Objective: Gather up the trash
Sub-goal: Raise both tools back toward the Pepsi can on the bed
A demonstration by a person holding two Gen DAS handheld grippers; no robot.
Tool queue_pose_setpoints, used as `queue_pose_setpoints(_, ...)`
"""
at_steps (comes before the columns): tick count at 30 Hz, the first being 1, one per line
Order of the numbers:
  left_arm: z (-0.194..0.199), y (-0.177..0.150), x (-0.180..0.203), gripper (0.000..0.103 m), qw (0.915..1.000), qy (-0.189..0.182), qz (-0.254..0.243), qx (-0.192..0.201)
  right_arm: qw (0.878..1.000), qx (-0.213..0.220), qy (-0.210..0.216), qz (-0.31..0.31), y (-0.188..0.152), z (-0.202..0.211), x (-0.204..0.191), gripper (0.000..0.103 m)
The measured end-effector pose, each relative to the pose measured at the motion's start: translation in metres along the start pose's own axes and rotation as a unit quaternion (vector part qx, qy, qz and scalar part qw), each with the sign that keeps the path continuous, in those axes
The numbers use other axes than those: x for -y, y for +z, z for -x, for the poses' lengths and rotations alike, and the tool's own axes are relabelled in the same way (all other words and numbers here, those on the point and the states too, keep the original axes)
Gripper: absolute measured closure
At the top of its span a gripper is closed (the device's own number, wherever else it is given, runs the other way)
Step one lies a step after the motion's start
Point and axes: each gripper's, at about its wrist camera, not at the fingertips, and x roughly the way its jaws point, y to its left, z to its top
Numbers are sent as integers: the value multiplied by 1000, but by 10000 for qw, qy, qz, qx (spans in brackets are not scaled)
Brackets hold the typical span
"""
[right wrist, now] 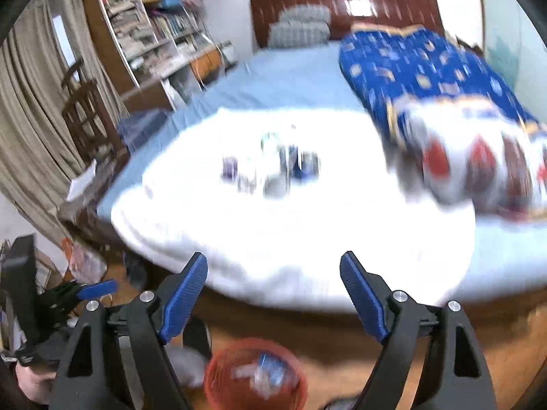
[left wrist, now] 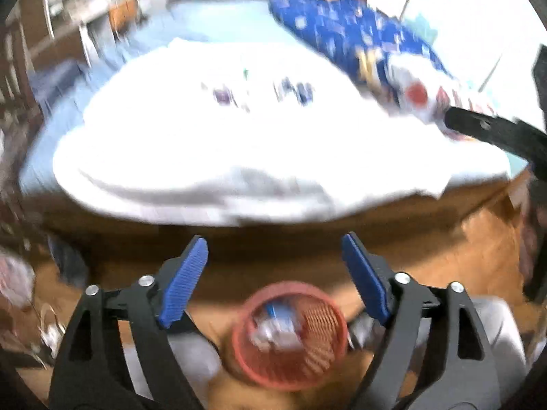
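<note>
A red mesh basket [left wrist: 290, 335] stands on the wooden floor at the foot of the bed, with blue and white wrappers inside; it also shows in the right wrist view [right wrist: 254, 374]. Several small trash items, blurred, lie on the white sheet [left wrist: 259, 94], and show in the right wrist view [right wrist: 273, 167]. My left gripper [left wrist: 275, 249] is open and empty above the basket. My right gripper [right wrist: 273, 266] is open and empty over the bed's foot edge. The left gripper shows at the right view's lower left [right wrist: 82, 290].
A bed with a white sheet [right wrist: 307, 232] over a light blue cover [right wrist: 280, 78] fills both views. A blue patterned quilt [right wrist: 427, 68] lies on its right side. Bookshelves [right wrist: 147, 24], a wooden chair [right wrist: 85, 112] and curtains stand left.
</note>
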Motion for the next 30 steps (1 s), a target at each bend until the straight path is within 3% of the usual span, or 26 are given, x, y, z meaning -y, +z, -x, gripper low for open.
queue_pose_setpoints(6,6,69,-23,20,9986,108,125,500,9975,216,-148,649,136,-77,4,23)
queue_pose_setpoints(11,-29,121,-49,20,9961,339,1,814,9969,66,-283,728,193,-162,3,23)
queue_pose_setpoints(15,-47,151,-66,20,9949,389,99,930,9973,-168,-163,701,209,-235,6,23)
queue_pose_setpoints(22,-86,167,-86,20,9943,246,410,949,9965,-604,-227,536,230,-348,14,28)
queue_pose_setpoints(26,-122,178,-103,20,9947,38,669,779,9925,-1167,-261,245,229,-409,28,31)
queue_pose_setpoints(28,-138,184,-108,20,9945,-68,761,712,9919,-1249,-188,114,229,-424,34,40)
queue_pose_setpoints(30,-150,191,-108,20,9952,-75,706,672,9887,-1499,-25,-41,226,-442,39,67)
